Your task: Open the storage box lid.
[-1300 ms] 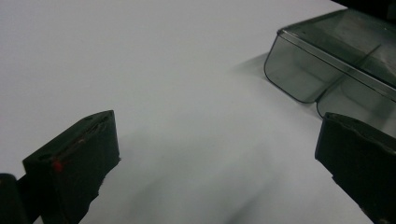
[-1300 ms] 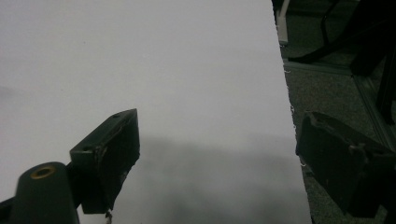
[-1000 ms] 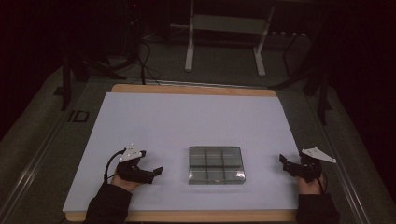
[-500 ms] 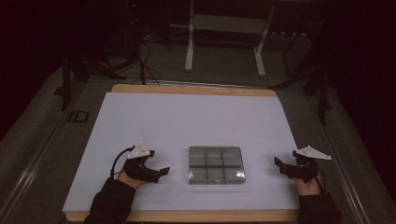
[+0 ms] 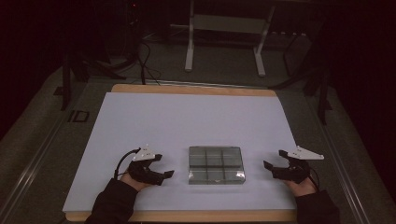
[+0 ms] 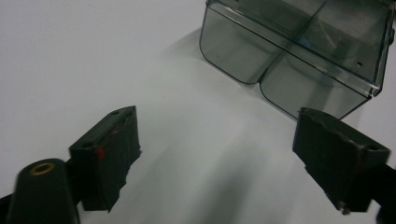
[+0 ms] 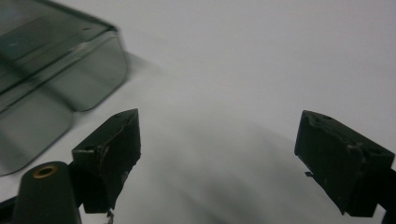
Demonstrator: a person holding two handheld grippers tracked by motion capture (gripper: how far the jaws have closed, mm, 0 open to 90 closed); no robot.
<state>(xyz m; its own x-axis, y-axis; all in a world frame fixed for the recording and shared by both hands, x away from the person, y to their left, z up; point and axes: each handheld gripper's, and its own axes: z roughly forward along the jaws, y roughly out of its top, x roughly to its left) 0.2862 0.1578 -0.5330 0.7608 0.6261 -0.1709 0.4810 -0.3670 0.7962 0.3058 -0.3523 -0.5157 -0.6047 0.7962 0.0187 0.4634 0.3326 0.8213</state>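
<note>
Both claws gape wide and empty: left gripper [image 5: 164, 165] and right gripper [image 5: 272, 159] flank the clear divided box [image 5: 216, 164], near but not touching it on the white sheet [image 5: 187, 116]; nothing gripped yet, everything left to do

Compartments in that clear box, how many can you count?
6, in a grid inside the clear box on the white sheet: three along the far row, three along the near row. All look empty.
</note>
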